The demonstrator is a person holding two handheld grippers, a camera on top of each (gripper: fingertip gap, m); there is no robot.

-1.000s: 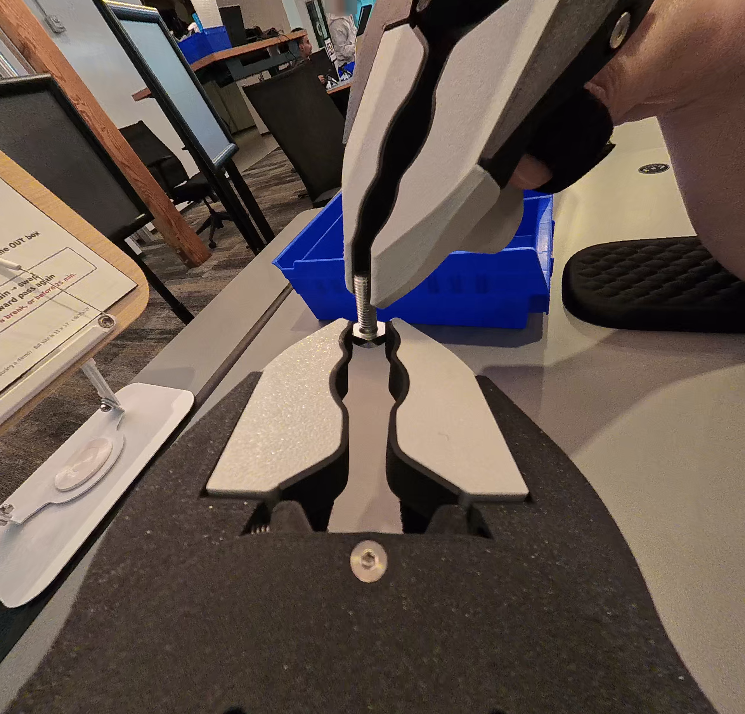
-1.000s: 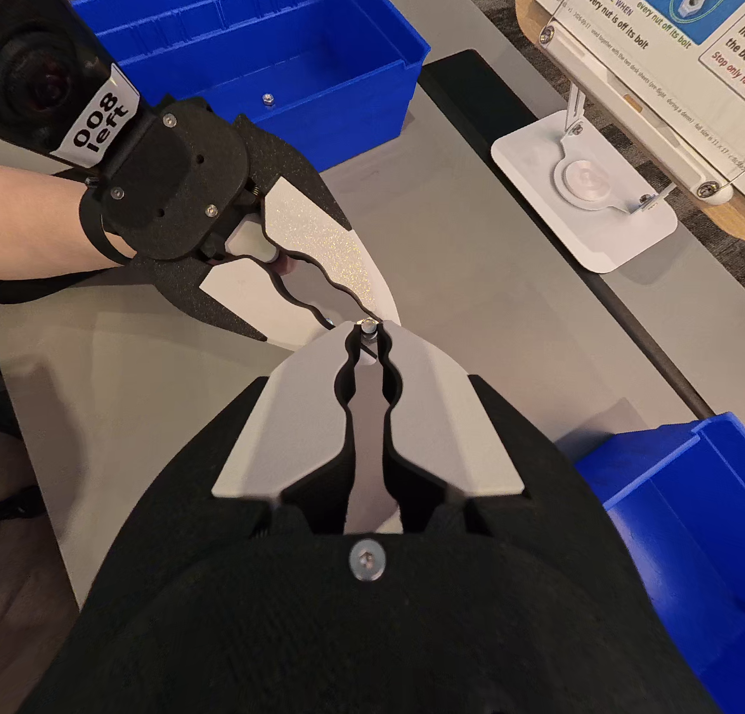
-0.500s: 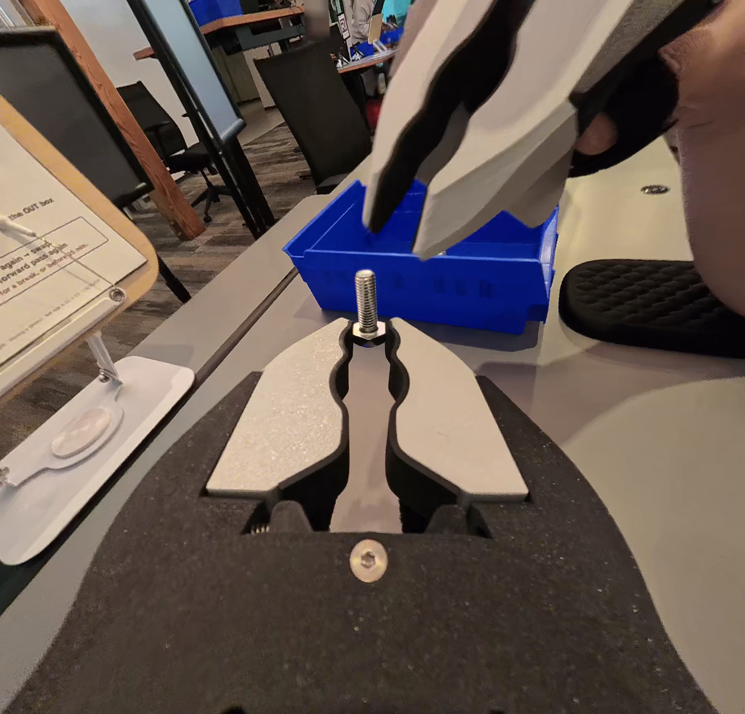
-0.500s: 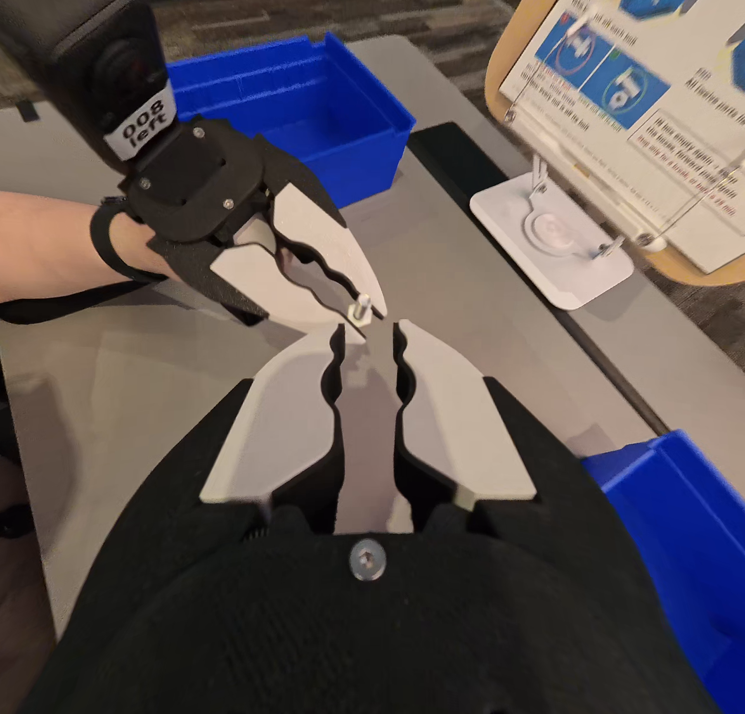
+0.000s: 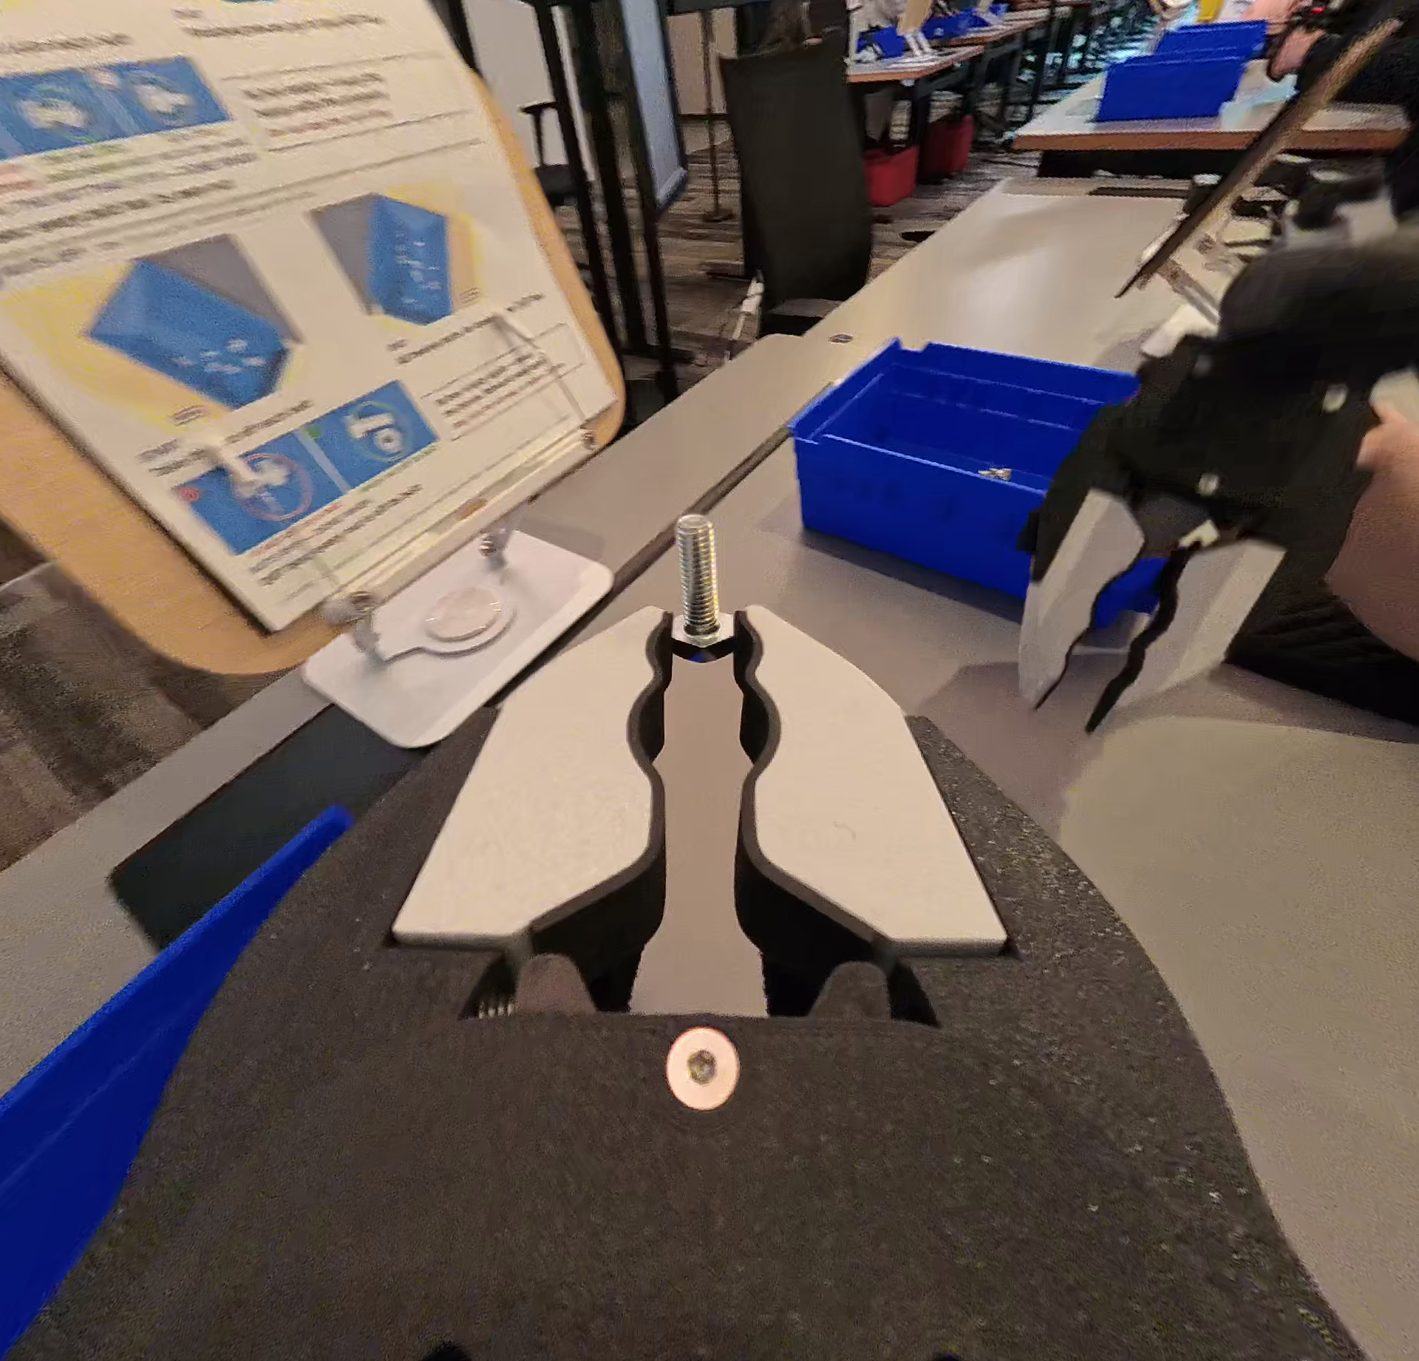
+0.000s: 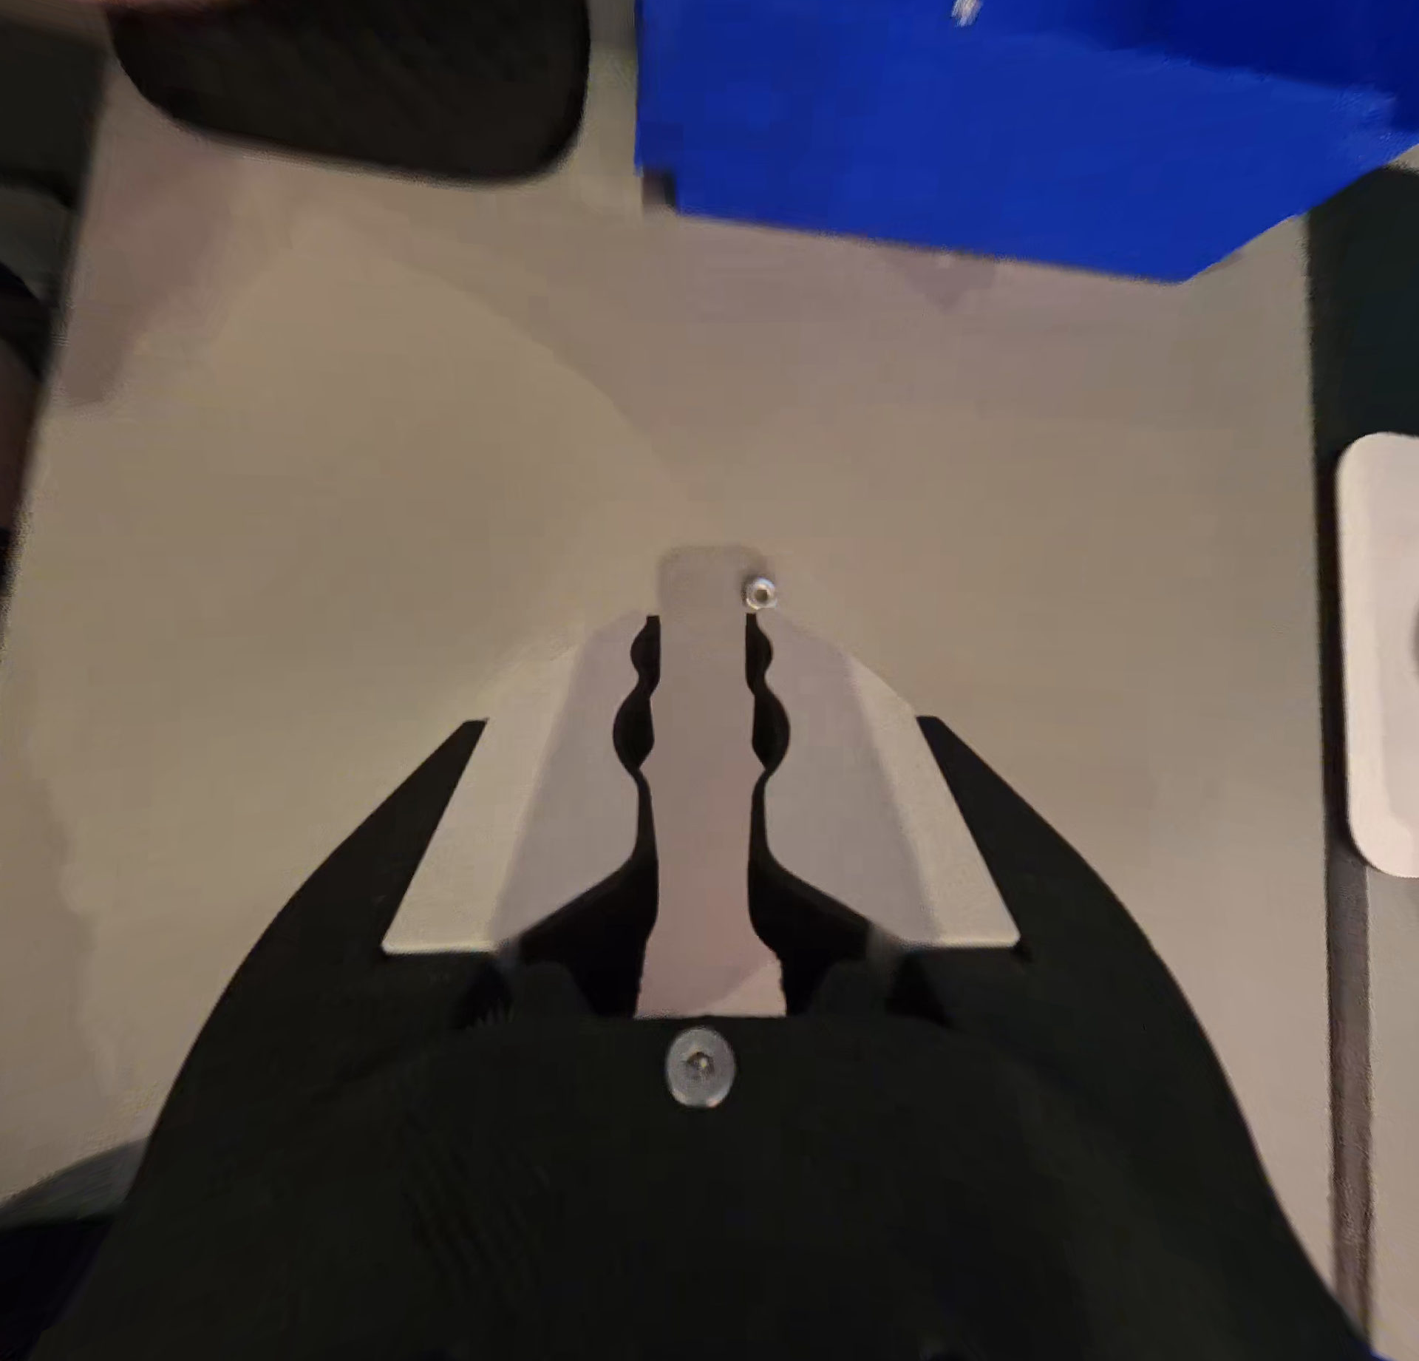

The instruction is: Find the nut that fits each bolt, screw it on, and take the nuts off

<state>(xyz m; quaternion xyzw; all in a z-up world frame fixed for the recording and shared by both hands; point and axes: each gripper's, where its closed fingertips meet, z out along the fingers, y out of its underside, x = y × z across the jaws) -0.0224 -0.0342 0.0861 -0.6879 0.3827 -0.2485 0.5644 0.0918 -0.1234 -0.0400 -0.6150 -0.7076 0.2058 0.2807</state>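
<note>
My left gripper (image 5: 702, 629) is shut on a silver bolt (image 5: 697, 579), gripping its hex end, with the threaded shaft standing upright past the tips. No nut shows on the shaft. My right gripper (image 6: 700, 621) is open and empty, pointing down at the grey table (image 6: 384, 479). A small silver nut (image 6: 760, 594) lies on the table just beyond its right fingertip. In the left wrist view the right gripper (image 5: 1098, 633) hangs at the right, tips close to the table, well apart from the bolt.
A blue bin (image 5: 921, 479) stands behind the bolt, with a small metal part (image 5: 998, 471) inside; it fills the top of the right wrist view (image 6: 998, 95). An instruction board (image 5: 269, 249) on a white base (image 5: 461, 633) stands left. A black pad (image 6: 345, 57) lies beside the bin. Tip to tip, the grippers are about 20 cm apart. From my right tips it is roughly 11 cm to the small silver nut (image 6: 760, 594); from my left, 25 cm.
My right gripper let go of the bolt's shaft, opened, and moved off right and down over a nut on the table. My left gripper swung left with the bolt.
</note>
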